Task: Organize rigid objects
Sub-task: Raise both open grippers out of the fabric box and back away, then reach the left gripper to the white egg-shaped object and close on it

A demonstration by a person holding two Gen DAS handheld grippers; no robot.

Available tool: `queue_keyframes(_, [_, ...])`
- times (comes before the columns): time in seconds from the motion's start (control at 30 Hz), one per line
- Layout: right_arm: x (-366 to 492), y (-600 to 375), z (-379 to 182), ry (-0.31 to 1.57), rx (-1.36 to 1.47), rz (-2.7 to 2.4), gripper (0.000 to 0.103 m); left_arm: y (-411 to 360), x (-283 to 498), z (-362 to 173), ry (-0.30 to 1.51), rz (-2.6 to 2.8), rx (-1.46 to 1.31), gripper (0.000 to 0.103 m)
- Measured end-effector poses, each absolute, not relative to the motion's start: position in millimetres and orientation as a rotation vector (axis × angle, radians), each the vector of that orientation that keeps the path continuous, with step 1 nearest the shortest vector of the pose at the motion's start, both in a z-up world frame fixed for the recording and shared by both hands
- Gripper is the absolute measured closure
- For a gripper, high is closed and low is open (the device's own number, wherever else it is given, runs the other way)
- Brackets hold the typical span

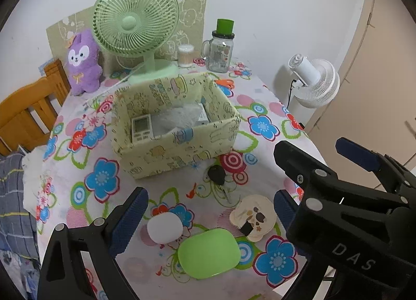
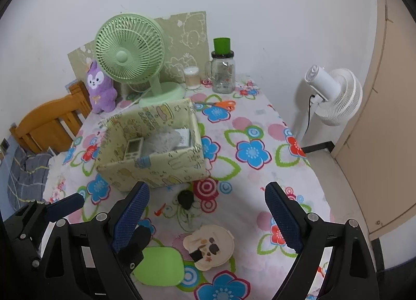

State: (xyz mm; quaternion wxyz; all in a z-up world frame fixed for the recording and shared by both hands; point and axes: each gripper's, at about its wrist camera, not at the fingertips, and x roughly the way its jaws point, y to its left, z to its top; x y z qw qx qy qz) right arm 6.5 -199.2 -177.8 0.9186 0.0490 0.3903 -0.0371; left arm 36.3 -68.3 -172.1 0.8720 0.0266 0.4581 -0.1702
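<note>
Over the flowered desk [image 2: 260,128], both hand-held grippers, left [image 1: 210,211] and right [image 2: 205,211], are hovering spread wide and empty above the green case [image 1: 208,253], white pod [image 1: 164,227] and key fob [image 2: 185,199] lying short of the storage box [image 1: 179,149]; crowding so close, they are risking a collision or knocking the smooth case away.

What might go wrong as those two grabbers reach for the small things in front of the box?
The green case, white egg-shaped thing and round beige piece lie close together; grabbing one may knock another. The left gripper and right gripper, both open, hover close and might collide. The black key lies flat, so fingers may slip.
</note>
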Motion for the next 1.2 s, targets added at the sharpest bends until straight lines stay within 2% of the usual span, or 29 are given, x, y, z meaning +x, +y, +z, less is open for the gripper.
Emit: queue_keyframes(1.2, [13,-195,-277,0.947,0.1,-0.14,0.011,-48,59,-270,1.065,-0.301,0.156,0.005])
